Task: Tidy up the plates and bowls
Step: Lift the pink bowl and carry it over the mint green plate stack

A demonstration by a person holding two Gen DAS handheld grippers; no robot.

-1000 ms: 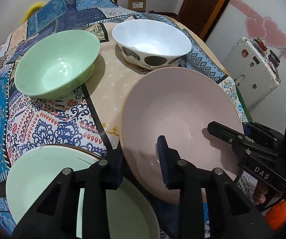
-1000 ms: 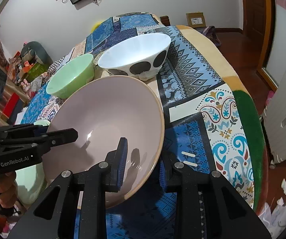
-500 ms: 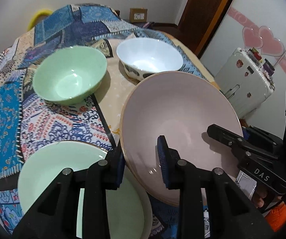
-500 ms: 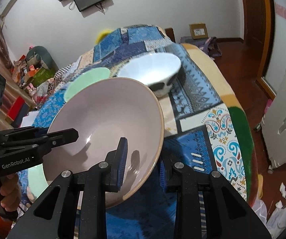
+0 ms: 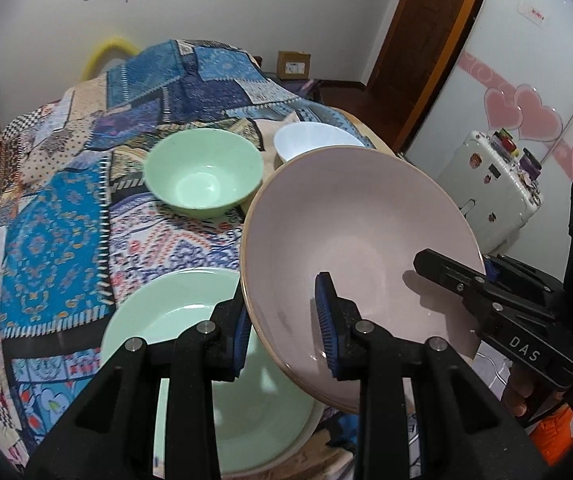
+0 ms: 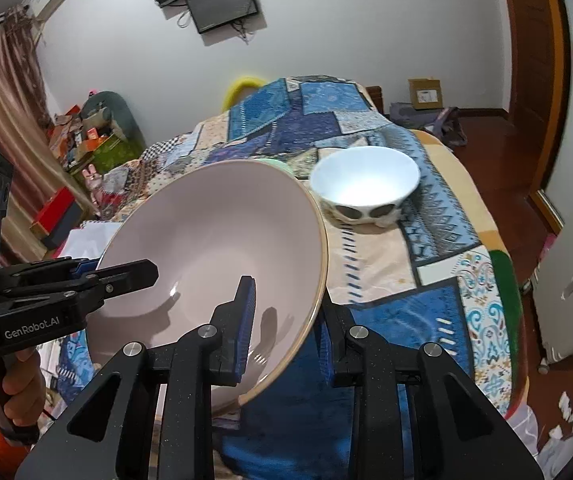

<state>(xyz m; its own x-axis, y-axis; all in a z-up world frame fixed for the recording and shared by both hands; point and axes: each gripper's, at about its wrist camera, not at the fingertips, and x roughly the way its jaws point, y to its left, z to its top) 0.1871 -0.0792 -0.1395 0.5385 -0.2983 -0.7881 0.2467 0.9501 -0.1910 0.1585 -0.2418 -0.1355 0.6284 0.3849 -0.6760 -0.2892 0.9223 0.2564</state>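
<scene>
Both grippers have lifted the pink bowl (image 5: 358, 240) off the tablecloth (image 5: 58, 240). Left gripper (image 5: 282, 328) pinches its near-left rim, right gripper (image 6: 282, 332) its near-right rim. Tilted, it hangs above the green plate (image 5: 190, 320) at the near edge. Farther off sit the green bowl (image 5: 204, 176) and white bowl (image 6: 366, 184).

Pink bowl (image 5: 358, 220) held tilted above green plate (image 5: 174, 312); green bowl (image 5: 204, 176), white bowl (image 6: 366, 180) behind.
</scene>
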